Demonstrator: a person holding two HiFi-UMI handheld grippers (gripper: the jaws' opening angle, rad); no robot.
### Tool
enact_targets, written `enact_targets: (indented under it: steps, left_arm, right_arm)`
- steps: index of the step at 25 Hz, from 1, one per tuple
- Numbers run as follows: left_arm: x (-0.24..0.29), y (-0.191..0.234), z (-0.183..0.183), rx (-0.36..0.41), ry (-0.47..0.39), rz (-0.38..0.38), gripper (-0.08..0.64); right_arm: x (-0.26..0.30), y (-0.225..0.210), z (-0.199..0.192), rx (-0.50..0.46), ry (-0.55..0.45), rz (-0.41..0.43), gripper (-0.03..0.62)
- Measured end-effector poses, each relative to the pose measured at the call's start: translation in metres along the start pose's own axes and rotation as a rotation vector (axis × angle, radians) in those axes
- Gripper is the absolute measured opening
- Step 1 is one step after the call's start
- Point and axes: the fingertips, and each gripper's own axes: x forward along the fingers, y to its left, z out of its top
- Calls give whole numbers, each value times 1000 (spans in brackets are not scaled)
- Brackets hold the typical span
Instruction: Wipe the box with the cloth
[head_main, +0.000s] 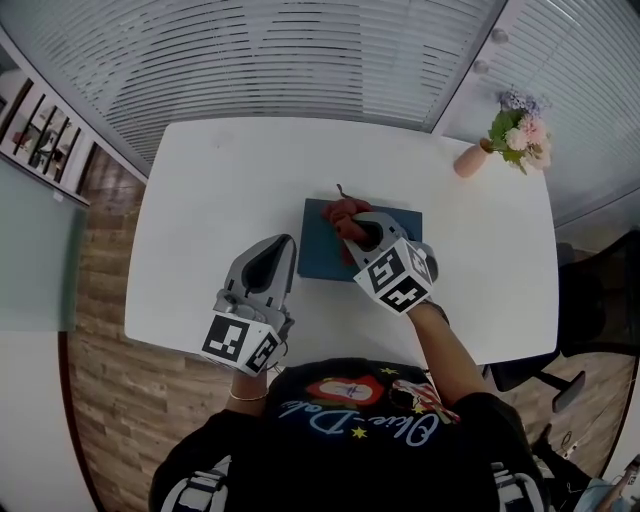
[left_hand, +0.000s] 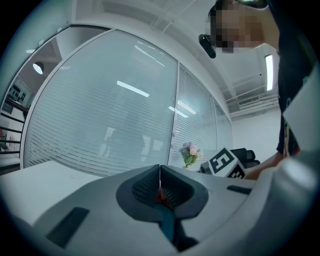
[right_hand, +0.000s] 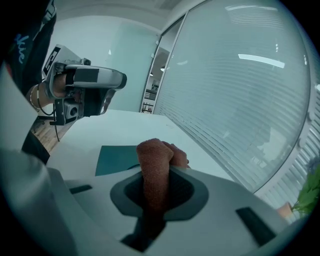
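A flat teal box lies in the middle of the white table. My right gripper is over the box's far half, shut on a bunched reddish-brown cloth that rests on the box top. In the right gripper view the cloth fills the shut jaws of the right gripper, with the box just beyond. My left gripper hovers by the box's left edge. The left gripper view shows the left gripper with its jaws pressed together and nothing held.
A pink vase of flowers stands at the table's far right corner. A dark chair sits off the right side. Slatted glass walls run behind the table. The person stands at the table's near edge.
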Motion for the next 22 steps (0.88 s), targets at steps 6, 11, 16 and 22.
enact_targets:
  steps: [6, 11, 16, 22]
  left_arm:
    - [2, -4, -1, 1, 8, -12, 5]
    - [3, -7, 0, 6, 7, -25, 5]
    - [4, -7, 0, 4, 10, -32, 5]
    - [7, -10, 0, 3, 13, -57, 5]
  right_arm:
    - [-13, -5, -12, 33, 3, -12, 49]
    - [-22, -14, -20, 69, 1, -41, 49]
    - [-35, -25, -35, 137, 5, -79, 49]
    - [-54, -40, -62, 184, 54, -154, 49]
